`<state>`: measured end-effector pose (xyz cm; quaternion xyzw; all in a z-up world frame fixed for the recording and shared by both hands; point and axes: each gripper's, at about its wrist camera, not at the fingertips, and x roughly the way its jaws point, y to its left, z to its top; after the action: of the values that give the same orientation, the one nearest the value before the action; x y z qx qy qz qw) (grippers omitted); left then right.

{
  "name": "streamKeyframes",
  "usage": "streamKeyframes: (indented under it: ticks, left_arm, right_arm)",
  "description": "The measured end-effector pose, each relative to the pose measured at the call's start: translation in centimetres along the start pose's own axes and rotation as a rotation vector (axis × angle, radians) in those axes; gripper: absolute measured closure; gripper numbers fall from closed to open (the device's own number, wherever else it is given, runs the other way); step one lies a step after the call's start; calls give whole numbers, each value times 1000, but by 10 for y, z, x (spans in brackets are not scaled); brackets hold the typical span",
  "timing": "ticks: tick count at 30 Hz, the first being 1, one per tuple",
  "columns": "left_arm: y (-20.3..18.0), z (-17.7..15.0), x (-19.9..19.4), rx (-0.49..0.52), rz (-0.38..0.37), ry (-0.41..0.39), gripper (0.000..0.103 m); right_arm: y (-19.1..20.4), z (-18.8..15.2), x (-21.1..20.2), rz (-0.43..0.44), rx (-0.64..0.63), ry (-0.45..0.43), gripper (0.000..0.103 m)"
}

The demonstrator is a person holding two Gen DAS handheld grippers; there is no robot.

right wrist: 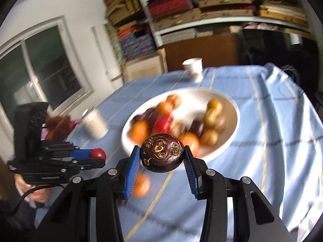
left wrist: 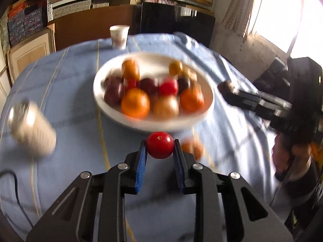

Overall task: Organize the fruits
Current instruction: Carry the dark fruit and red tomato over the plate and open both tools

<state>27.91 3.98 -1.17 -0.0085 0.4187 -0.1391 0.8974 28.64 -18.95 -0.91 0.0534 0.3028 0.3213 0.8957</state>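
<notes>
My left gripper (left wrist: 160, 148) is shut on a small red tomato (left wrist: 160, 145), held above the blue tablecloth just in front of a white bowl (left wrist: 109, 76) filled with several orange, red, dark purple and yellowish fruits. My right gripper (right wrist: 161, 157) is shut on a dark purple-brown round fruit (right wrist: 162, 152), held in front of the same bowl (right wrist: 232, 109). The left gripper with its tomato shows in the right wrist view (right wrist: 99, 154), the right gripper in the left wrist view (left wrist: 228, 89). One orange fruit (left wrist: 191, 148) lies on the cloth, also seen below the right gripper (right wrist: 141, 184).
A can (left wrist: 32, 129) lies tilted on the cloth left of the bowl. A white paper cup (left wrist: 119, 36) stands behind the bowl. Shelves and boxes line the back wall. The table edge drops off at the right.
</notes>
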Motion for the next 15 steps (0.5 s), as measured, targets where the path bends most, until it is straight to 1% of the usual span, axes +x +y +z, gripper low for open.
streamKeyframes:
  ticks: [1,4,6,7,8,9,10,11,12,13,15]
  left_arm:
    - [0,16,4,2,18,-19,78]
    - [4,52,19,-14,43,-50,78]
    - [8,68,31,-24,73,-59,77]
    - [10,76,38,-33,84,-62,62]
    - [13,80,42,-45,91,-60,28]
    - [15,81,43,-61,103,-60,14]
    - [18,80,40,-92,111,-82,6]
    - [20,76,33,-108,96,-109,6]
    - [20,73,27,-112,82,-117,6]
    - [22,68,23,-116,81,-122,6]
    - [25,57,11,-130,96,-137,5]
  right_arm:
    - [-3,6,8,-18,13,-14,59]
    - [-15,16,27,-11,63,-14,59]
    - [-21,20,41,-23,70,-10,58]
    - [-22,21,43,-31,61,-14,54]
    - [-22,21,42,-39,57,-22,48]
    - [-22,20,38,-48,57,-34,40]
    - [-19,20,31,-41,46,-43,38]
    - [-17,20,25,-30,29,-52,37]
    - [-13,20,18,-21,14,-68,37]
    - [-11,20,12,-15,11,-78,35]
    - [-7,17,-2,37,23,-88,33]
